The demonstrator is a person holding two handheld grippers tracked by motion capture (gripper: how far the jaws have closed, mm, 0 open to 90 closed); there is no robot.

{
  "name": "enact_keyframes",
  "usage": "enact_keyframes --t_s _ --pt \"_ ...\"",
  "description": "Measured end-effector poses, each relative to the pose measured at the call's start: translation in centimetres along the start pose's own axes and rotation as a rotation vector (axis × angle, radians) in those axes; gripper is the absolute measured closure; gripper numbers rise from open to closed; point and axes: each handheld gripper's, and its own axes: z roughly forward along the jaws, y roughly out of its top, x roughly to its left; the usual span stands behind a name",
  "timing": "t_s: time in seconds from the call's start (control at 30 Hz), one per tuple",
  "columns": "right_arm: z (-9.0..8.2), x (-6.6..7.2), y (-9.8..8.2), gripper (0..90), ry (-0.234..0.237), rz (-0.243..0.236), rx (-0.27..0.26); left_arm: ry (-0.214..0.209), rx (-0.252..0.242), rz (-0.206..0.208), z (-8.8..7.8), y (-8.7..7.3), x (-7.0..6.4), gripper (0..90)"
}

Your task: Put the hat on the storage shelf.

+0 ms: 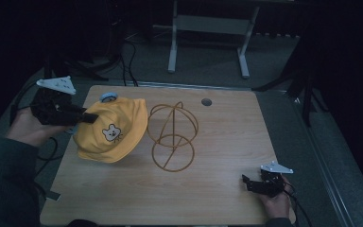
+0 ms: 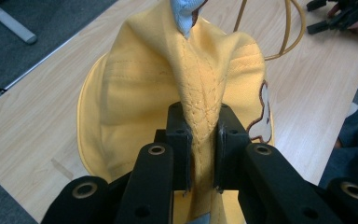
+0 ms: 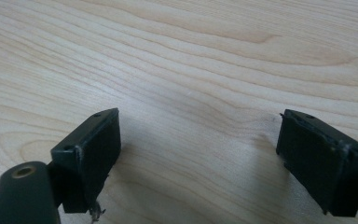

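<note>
Yellow hat (image 2: 186, 107) pinched in left tongs (image 2: 201, 154); right tongs (image 3: 198, 163) wide, seemingly empty.

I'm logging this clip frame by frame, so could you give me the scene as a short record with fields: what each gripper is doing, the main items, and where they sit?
surface: wooden table
left gripper: shut on a fold of the yellow hat, at the table's left
hat detail: bear patch on the side, light blue piece at the top
right gripper: jaws open, nothing between them, low over bare wood at the near right corner
other item: gold wire stand, mid-table, just right of the hat
</note>
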Motion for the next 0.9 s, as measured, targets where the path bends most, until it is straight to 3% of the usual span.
enact_keyframes --t_s 0.9 --pt "0.0 0.0 0.0 13.6 0.0 0.0 0.0 -0.031 -0.093 0.02 -0.8 1.2 -0.5 79.2"
